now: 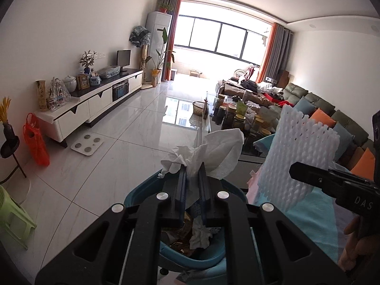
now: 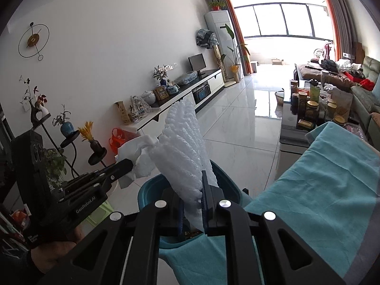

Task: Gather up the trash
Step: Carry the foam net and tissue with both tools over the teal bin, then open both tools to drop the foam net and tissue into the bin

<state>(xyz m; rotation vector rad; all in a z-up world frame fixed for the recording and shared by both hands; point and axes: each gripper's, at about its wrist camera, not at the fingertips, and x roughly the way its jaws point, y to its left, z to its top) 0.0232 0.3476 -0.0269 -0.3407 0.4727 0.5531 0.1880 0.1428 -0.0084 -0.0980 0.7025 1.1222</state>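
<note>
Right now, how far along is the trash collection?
Done: the teal bin already holds crumpled paper and brown scraps. In hand: the left claw is shut on a white tissue, the right claw on a white foam net, both above the bin. Left: release both. Whether more trash lies on the cluttered coffee table, I cannot tell.

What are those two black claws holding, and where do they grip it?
Left gripper: crumpled white tissue, by its lower end. Right gripper: white foam net sleeve, by its bottom edge.
</note>
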